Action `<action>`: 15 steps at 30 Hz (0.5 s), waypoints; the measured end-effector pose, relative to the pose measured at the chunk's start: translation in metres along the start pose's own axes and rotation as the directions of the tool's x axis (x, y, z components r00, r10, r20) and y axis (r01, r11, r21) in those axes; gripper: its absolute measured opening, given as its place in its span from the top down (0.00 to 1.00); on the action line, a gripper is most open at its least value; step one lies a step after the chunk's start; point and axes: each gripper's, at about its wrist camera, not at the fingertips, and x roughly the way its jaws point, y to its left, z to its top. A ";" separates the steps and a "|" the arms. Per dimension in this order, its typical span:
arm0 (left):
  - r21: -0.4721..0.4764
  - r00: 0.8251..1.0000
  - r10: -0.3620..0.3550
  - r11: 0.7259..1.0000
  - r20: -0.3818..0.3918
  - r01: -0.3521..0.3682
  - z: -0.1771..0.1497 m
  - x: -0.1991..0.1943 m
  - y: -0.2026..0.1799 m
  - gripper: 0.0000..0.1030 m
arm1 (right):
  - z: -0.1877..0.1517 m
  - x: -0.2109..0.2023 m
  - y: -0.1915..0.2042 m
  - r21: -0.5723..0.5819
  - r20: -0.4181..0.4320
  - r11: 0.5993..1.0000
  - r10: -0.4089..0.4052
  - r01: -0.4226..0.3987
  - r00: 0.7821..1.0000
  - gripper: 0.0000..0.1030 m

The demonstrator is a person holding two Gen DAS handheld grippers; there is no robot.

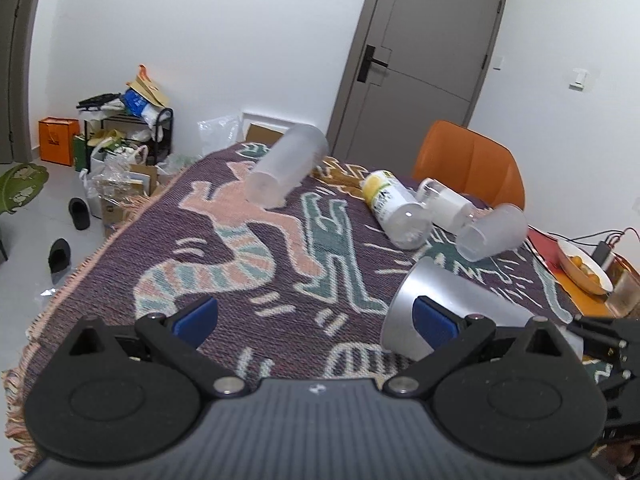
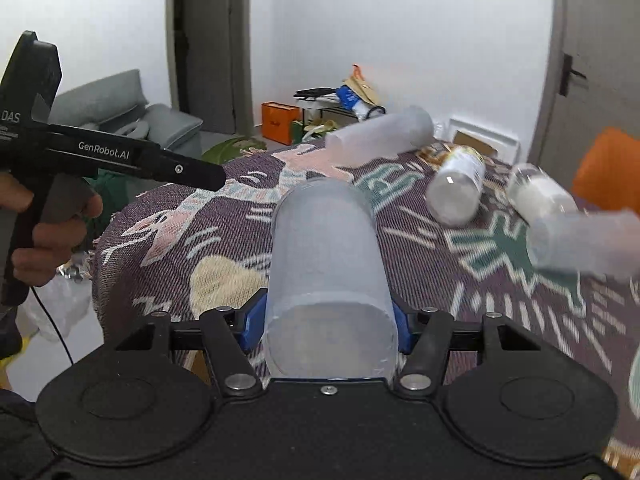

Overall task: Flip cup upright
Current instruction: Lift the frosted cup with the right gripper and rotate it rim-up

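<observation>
My right gripper (image 2: pixel 326 322) is shut on a frosted cup (image 2: pixel 326 264), which lies along the fingers with its base pointing away from the camera. The same cup looks silvery in the left wrist view (image 1: pixel 444 300), tilted low over the patterned cloth, with the right gripper (image 1: pixel 600 340) at its near end. My left gripper (image 1: pixel 316 316) is open and empty over the cloth, left of that cup. Other cups lie on their sides: a tall frosted one (image 1: pixel 286 164) at the back, a yellow-labelled one (image 1: pixel 394 208), a white one (image 1: pixel 444 204) and a small frosted one (image 1: pixel 492 232).
The table is covered by a purple patterned cloth (image 1: pixel 224 248). An orange chair (image 1: pixel 468 164) stands behind it. A bowl of oranges (image 1: pixel 584 272) and a glass (image 1: pixel 624 292) sit at the right edge. Bags and boxes (image 1: pixel 120 148) clutter the floor at left.
</observation>
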 end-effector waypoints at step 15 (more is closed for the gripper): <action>-0.120 0.987 -0.121 0.987 -0.103 0.108 -0.007 0.022 -0.030 0.00 | -0.022 -0.045 -0.017 0.159 0.107 0.986 -0.064 0.047 0.992 0.25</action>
